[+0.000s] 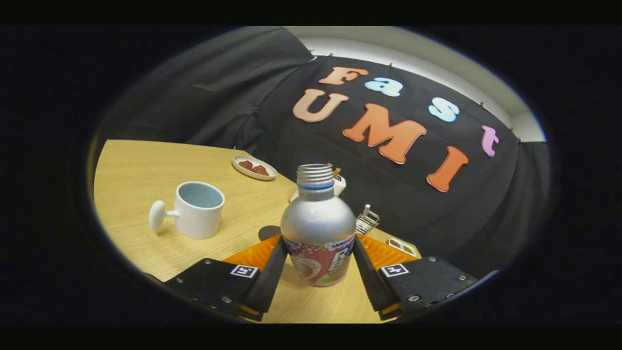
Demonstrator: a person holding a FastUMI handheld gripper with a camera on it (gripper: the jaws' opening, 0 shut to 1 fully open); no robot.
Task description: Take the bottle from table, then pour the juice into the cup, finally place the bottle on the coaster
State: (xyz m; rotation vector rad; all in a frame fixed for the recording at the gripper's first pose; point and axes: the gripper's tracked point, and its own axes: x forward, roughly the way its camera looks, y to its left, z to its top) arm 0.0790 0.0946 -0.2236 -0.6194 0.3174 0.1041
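Note:
A silver bottle (318, 218) with an open threaded neck, a blue ring and a colourful label stands upright between my fingers. My gripper (319, 245) is shut on it, one finger pressing each side of the labelled body. Its base sits at or just above the wooden table (141, 170); I cannot tell which. A white cup (199, 209) with a pale blue inside and a knob-shaped handle stands left of the bottle, beyond my left finger. A dark round patch (268, 232), perhaps the coaster, peeks out just past the left finger.
A small oval dish (254, 167) with reddish pieces lies at the table's far edge. A white object (339, 185) hides partly behind the bottle neck. A small wire rack (367, 219) and a little tray (402, 246) sit beyond the right finger.

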